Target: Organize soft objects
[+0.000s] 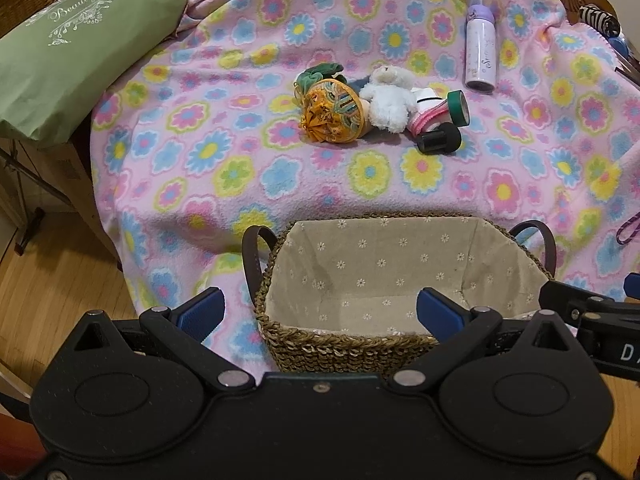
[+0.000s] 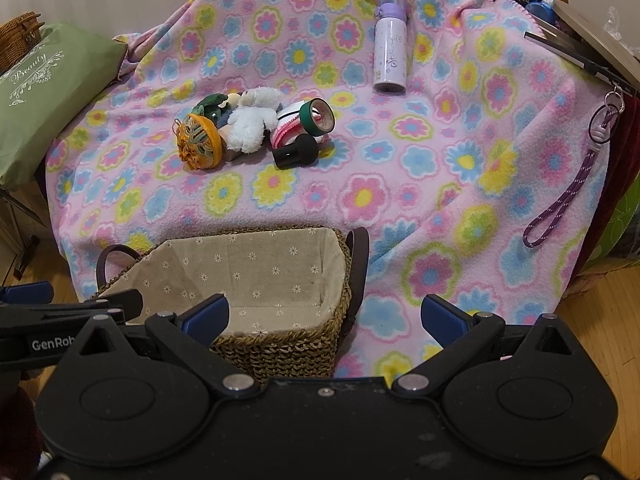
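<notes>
A woven basket with a flowered cloth lining stands empty at the near edge of the flowered pink blanket. Further back lies a small pile: an orange patterned pouch, a green plush piece, a white plush toy, a pink striped sock, a green tape roll and a black cylinder. My left gripper is open over the basket's near rim. My right gripper is open, beside the basket's right handle.
A lilac bottle lies at the back. A green bag sits at the left. A purple lanyard lies at the right edge. Wooden floor shows below the blanket.
</notes>
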Demonstrator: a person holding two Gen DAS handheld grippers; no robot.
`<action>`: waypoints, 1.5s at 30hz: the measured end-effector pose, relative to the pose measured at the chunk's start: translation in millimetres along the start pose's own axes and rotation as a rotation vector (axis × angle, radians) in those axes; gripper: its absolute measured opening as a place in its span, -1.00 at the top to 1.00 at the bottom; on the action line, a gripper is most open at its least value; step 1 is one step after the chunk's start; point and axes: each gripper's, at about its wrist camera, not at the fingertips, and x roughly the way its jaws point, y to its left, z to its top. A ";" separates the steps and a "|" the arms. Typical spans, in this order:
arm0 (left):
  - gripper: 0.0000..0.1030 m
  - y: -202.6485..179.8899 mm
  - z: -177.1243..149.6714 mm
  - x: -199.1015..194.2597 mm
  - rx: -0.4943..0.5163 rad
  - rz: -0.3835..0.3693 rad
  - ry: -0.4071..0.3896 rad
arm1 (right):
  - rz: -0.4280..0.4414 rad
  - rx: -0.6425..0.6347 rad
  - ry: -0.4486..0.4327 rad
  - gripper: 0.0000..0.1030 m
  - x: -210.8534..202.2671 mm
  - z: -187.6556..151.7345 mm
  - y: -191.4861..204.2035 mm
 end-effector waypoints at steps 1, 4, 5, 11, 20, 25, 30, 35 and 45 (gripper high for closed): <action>-0.92 0.2 -0.1 0.0 0.000 -0.001 0.000 | 0.000 0.000 0.000 -0.99 0.1 0.0 -0.2; -0.92 0.3 -0.2 0.0 -0.001 0.000 0.002 | 0.000 0.001 0.000 -0.99 0.3 0.3 -0.7; -0.92 0.3 -0.3 -0.2 -0.002 0.000 0.003 | 0.000 0.001 0.000 -0.99 0.3 0.3 -0.8; -0.92 0.3 -0.7 -0.5 0.000 -0.003 0.003 | 0.002 0.002 0.002 -0.99 0.6 -0.7 0.1; -0.91 -0.5 -1.3 1.3 -0.002 -0.039 0.009 | 0.003 0.004 -0.002 -0.99 2.7 -1.6 -0.2; -0.81 -1.3 -1.1 4.4 -0.005 -0.060 0.023 | -0.007 0.012 -0.018 -0.99 5.1 0.9 -3.1; -0.79 -1.3 4.6 6.5 -0.004 -0.072 0.017 | -0.042 0.004 -0.061 -0.97 8.9 7.1 -5.6; -0.79 3.7 18.2 12.0 -0.009 -0.079 0.006 | -0.026 0.001 -0.051 -0.89 20.2 19.0 -6.9; -0.79 15.1 56.1 37.8 -0.008 -0.028 -0.013 | 0.002 0.012 -0.038 -0.88 45.6 49.7 -6.6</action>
